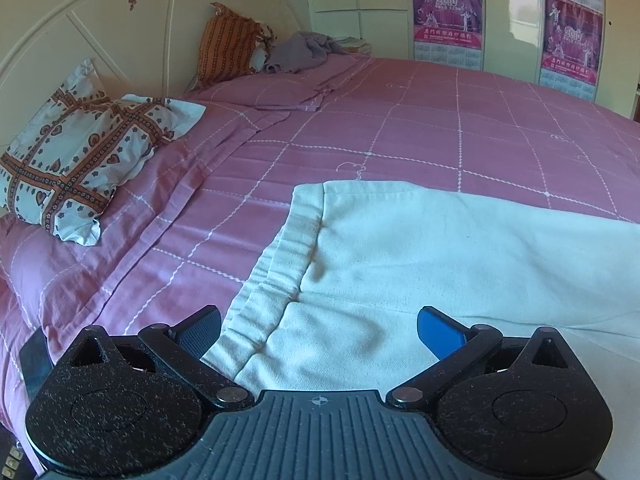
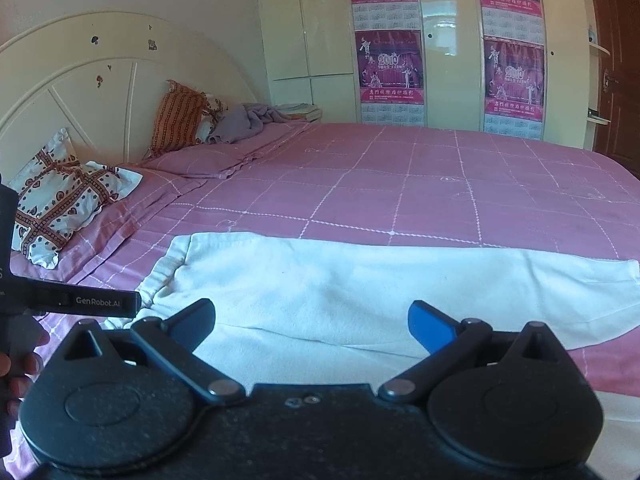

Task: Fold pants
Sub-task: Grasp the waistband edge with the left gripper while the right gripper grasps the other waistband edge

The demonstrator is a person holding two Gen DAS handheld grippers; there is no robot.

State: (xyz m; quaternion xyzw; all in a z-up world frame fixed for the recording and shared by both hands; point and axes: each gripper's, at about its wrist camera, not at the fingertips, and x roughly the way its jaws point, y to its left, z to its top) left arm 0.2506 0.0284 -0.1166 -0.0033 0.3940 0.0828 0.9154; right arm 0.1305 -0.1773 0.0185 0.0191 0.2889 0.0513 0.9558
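Bed (image 1: 440, 128) fills both views, covered with a pink spread with a white grid. Cream headboard (image 1: 100, 40) at the far left, wardrobe doors (image 2: 320, 40) behind with purple calendar posters (image 2: 390, 68).

White pants (image 1: 440, 248) lie flat on the near side of the bed, waistband (image 1: 280, 264) toward the pillows, legs running off to the right; leg end visible in the right wrist view (image 2: 624, 276). They look laid one leg over the other, but can't confirm.

Patterned pillow (image 1: 76, 152) left of the pants, well apart. Orange striped pillow (image 1: 228, 44) propped at the headboard, grey cloth (image 1: 300, 50) bunched beside it.

Left gripper (image 1: 320, 330) hovers over the waistband end, jaws spread wide, nothing between them. Right gripper (image 2: 312, 322) over the mid-leg area, jaws likewise wide apart and empty. Contact with the fabric can't be judged for either.

Left gripper's body also shows at the left edge of the right wrist view, fingers of a hand (image 2: 24, 364) wrapped on its handle.
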